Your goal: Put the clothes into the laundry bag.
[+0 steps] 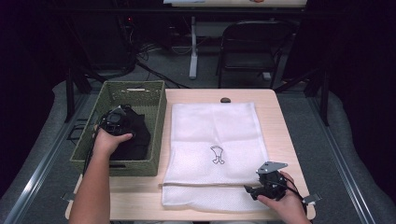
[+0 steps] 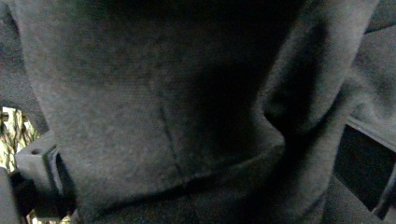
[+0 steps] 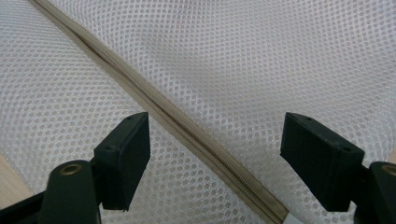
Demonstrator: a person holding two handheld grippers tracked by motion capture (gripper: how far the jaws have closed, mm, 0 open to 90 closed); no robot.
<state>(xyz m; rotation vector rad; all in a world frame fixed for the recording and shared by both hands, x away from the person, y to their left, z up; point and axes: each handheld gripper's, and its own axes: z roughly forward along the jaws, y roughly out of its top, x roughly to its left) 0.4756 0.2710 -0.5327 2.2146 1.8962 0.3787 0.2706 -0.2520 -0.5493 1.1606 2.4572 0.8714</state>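
A green woven basket [image 1: 135, 85] stands at the table's left with a black garment [image 1: 137, 137] inside. My left gripper [image 1: 116, 122] is down in the basket, pushed into that garment. In the left gripper view the dark cloth [image 2: 187, 93] drapes between the jaws, which stand wide apart, and one fingertip [image 2: 39, 158] shows at the lower left. A white mesh bag [image 1: 215, 130] lies flat on the table's middle, its zipper [image 1: 205, 185] running along the near side. My right gripper [image 1: 250, 191] hovers open over the bag's near right corner, straddling the zipper [image 3: 140, 93].
The wooden table [image 1: 140, 198] shows bare wood in front of the basket and along its right edge. A small dark object [image 1: 225, 100] sits at the table's far edge. A black folding chair [image 1: 252, 46] stands beyond the table. The bag carries a small black print [image 1: 217, 155].
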